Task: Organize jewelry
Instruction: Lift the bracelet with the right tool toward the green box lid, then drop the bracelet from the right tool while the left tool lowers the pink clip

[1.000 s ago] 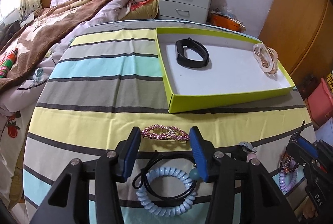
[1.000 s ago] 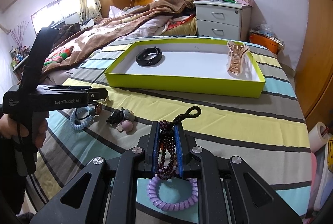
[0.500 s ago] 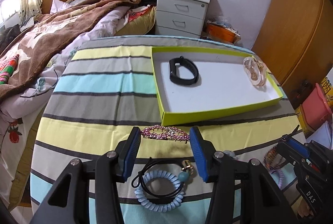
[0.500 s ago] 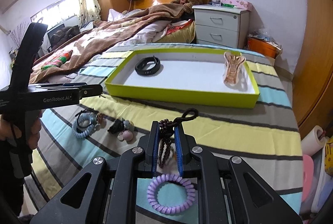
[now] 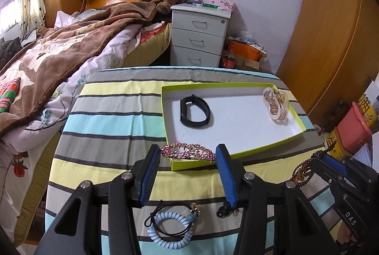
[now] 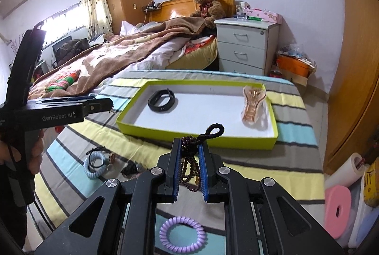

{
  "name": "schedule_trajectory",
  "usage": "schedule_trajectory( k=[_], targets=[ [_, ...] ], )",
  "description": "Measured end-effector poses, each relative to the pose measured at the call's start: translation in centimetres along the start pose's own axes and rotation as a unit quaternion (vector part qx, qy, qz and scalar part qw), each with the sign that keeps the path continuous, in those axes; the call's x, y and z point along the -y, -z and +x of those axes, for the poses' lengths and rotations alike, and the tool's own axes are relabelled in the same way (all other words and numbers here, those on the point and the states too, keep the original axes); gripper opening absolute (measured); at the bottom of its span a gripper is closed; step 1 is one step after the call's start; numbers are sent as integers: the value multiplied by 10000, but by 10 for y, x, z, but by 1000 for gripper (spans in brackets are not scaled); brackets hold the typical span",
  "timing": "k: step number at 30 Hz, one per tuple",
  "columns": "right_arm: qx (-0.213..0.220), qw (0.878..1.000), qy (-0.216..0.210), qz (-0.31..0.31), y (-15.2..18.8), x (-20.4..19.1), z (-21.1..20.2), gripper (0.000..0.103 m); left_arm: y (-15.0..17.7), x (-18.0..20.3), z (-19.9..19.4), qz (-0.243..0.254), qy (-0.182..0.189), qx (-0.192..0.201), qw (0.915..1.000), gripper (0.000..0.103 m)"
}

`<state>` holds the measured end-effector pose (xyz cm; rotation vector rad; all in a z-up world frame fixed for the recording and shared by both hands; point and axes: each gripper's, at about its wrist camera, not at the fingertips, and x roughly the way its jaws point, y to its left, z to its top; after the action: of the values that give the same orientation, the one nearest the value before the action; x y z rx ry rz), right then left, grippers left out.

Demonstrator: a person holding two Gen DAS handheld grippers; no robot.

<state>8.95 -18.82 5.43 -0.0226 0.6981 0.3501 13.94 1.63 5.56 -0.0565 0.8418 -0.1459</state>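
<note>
Nearest in the right wrist view, a purple coiled plastic hair tie lies on the striped cloth of the counter, now well below the right gripper; half a second back it sat much closer under the jaws. Those jaws are pinched narrow on a dark maroon beaded bracelet with a black cord loop, whose strands hang free, so the bracelet has been raised clear of the counter and is, by my judgement, ready to be carried to the box. In the left wrist view a pale blue coiled hair tie with a black elastic lies on the cloth under the left gripper, whose jaws stand wide with a pink rhinestone hair clip spanning the gap; whether its ends press both pads I cannot tell for certain, but it now sits in front of the box wall instead of flat on the cloth, which suggests it too has been lifted. Just beyond, the shallow lime-green cardboard box with a white floor already holds a black fitness band at its left and a translucent amber claw clip at its far right corner, leaving bare floor between them. Two pieces are stored, two are in transit, and the hair ties remain on the counter.
</note>
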Motion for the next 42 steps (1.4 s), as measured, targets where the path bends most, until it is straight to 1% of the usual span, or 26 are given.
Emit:
schedule_trajectory(
  k=[7, 13, 15, 18, 21, 26, 28, 31, 35, 42],
  targets=[
    [65, 10000, 33, -48, -24, 8, 9, 15, -17, 7, 2, 30, 62, 68, 10000, 50],
    [20, 9998, 73, -156, -54, 16, 32, 15, -25, 12, 14, 12, 104, 55, 9999, 50],
    [-51, 9998, 60, -179, -62, 19, 45, 15, -27, 13, 21, 6, 132, 33, 9999, 50],
    [-211, 9997, -78, -119, -71, 25, 66, 15, -26, 17, 31, 62, 48, 20, 10000, 50],
    [-423, 9989, -190, -27, -80, 30, 92, 15, -25, 17, 44, 4, 119, -93, 9999, 50],
    [-728, 9968, -326, -19, -84, 33, 126, 15, -22, 17, 63, -44, 147, -273, 9995, 50],
    [-891, 9949, -476, 40, -86, 35, 139, 15, -22, 16, 69, -89, 162, -314, 9993, 50],
    [-1076, 9923, -597, 160, -88, 38, 155, 15, -21, 18, 76, -70, 179, -359, 9992, 50],
    [-1218, 9902, -670, 139, -92, 39, 169, 15, -21, 18, 85, -73, 166, -426, 9989, 50],
    [-1436, 9876, -625, 96, -95, 40, 191, 15, -18, 16, 96, -90, 117, -527, 9985, 50]
  ],
)
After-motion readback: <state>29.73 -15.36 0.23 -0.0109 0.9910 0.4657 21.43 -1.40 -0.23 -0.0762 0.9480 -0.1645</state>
